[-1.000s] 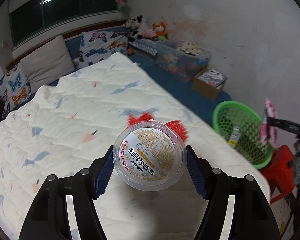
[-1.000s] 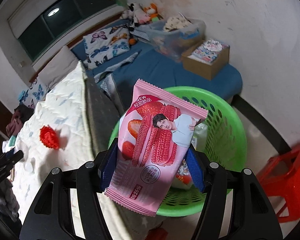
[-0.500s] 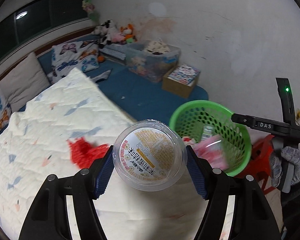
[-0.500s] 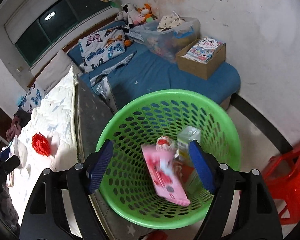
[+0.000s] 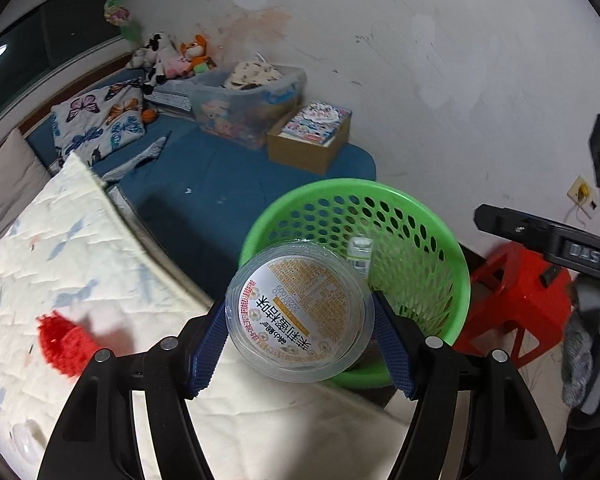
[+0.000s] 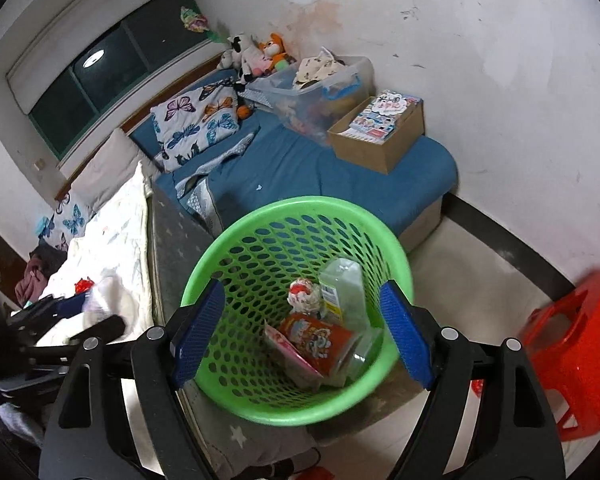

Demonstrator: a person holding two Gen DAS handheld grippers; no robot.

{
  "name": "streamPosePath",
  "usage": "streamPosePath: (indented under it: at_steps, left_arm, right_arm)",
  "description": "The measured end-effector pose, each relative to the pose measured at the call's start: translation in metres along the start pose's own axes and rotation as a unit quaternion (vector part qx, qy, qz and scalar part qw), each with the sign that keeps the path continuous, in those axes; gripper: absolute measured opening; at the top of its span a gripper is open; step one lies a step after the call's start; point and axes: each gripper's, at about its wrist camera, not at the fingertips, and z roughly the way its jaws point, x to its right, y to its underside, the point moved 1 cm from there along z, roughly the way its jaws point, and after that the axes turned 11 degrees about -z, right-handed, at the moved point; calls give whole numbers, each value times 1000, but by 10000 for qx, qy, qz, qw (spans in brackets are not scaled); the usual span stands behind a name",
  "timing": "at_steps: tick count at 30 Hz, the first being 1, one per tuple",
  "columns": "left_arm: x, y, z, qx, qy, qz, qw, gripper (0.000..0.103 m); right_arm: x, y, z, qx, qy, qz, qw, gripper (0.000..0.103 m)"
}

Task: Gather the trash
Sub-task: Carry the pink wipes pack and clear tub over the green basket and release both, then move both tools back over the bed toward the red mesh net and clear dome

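Observation:
My left gripper (image 5: 300, 320) is shut on a clear round plastic cup with a printed lid (image 5: 299, 312), held over the bed's edge just short of the green mesh basket (image 5: 420, 248). My right gripper (image 6: 300, 332) hovers above the same basket (image 6: 236, 264), its jaws opening with nothing between them. The pink snack wrapper (image 6: 290, 350) lies inside the basket beside a red packet (image 6: 320, 340), a clear bottle (image 6: 340, 284) and a crumpled wrapper (image 6: 302, 294). A red fuzzy ball (image 5: 66, 340) rests on the quilt to the left.
A white patterned quilt (image 5: 60, 248) covers the bed. A red plastic stool (image 6: 572, 352) stands right of the basket. Behind lie a blue mattress (image 6: 308, 168), a cardboard box of books (image 6: 380, 132), a clear storage bin (image 6: 320, 80) and soft toys. The wall is close on the right.
The right gripper opened and dropped the pink wrapper into the basket. The left gripper carried the cup rightward across the bed toward the basket; the red ball slid left in its view.

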Motion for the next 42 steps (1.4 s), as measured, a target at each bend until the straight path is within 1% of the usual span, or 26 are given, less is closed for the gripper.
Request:
streamPosePath:
  at_steps: [4, 9, 10, 11, 14, 16, 22, 28, 32, 35, 38, 40, 42]
  left_arm:
    - [10, 0, 14, -180, 68, -56, 9998, 67]
    - [20, -1, 17, -220, 151, -48, 9996, 69]
    - [20, -1, 17, -220, 165, -64, 9996, 75]
    - [21, -1, 16, -218, 206, -88, 9995, 78]
    - [17, -1, 13, -187, 268, -182, 9993, 78]
    - [13, 0, 8, -150, 240, -214, 9994, 78]
    - [-21, 10, -27, 132, 191, -532, 9983, 78]
    - [-64, 29, -68, 483, -97, -850, 9952, 78]
    - [-98, 47, -93, 651, -362, -1135, 9907, 78]
    - [-126, 64, -113, 809, -692, -1351, 9851, 78]
    - [-152, 77, -127, 877, -885, -1613, 9790, 78]
    - [-173, 88, -138, 926, -1066, -1815, 9732, 78]
    - [-188, 98, -146, 961, -1218, -1928, 9689, 78]
  right_arm:
    - [8, 7, -5, -3, -25, 83, 10000, 80]
    - [13, 10, -8, 29, -61, 171, 9998, 80]
    - [14, 10, -9, 37, -78, 186, 9998, 80]
    - [13, 11, -10, 44, -75, 192, 9998, 80]
    - [12, 12, -13, 48, -79, 153, 9998, 80]
    - [9, 12, -15, 58, -106, 103, 9999, 80]
    - [-17, 9, -20, 87, -257, -141, 9995, 80]
    - [-52, 7, -14, 32, -440, -442, 9980, 80]
    - [-80, 6, -4, -61, -579, -674, 9960, 80]
    - [-99, 6, 3, -128, -678, -848, 9940, 80]
    - [-124, 8, 15, -238, -801, -1079, 9906, 80]
    - [-142, 10, 22, -313, -909, -1243, 9876, 80]
    - [-158, 11, 28, -371, -978, -1399, 9846, 80]
